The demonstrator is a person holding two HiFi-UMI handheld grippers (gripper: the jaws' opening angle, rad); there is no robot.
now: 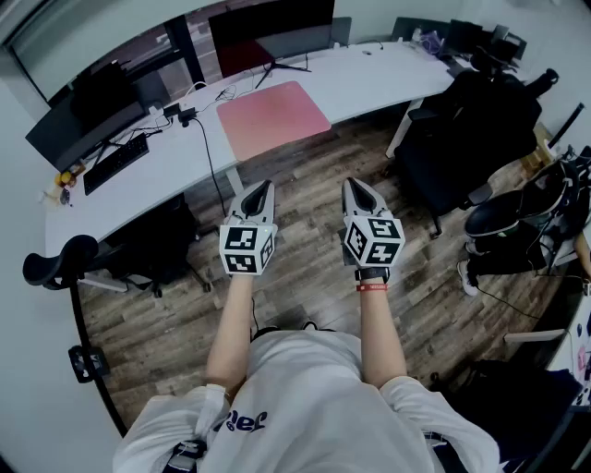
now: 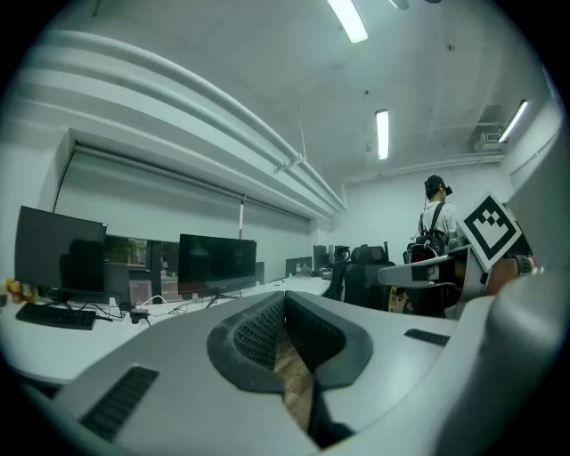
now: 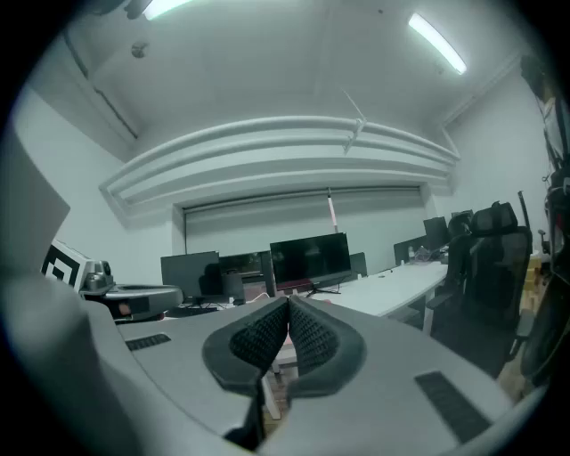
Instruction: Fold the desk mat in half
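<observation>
Both claws are fully closed with nothing between the jaws. I'm holding the left gripper [image 1: 263, 187] and the right gripper [image 1: 355, 185] side by side over the wood floor [image 1: 305, 231], tips pointing at the white desk [image 1: 369, 78]. The pink desk mat [image 1: 273, 118] lies flat on the desk by its near edge. It's ahead of both claws, well apart from them and lined up more with the left one. A monitor [image 1: 272, 23] stands behind the mat.
</observation>
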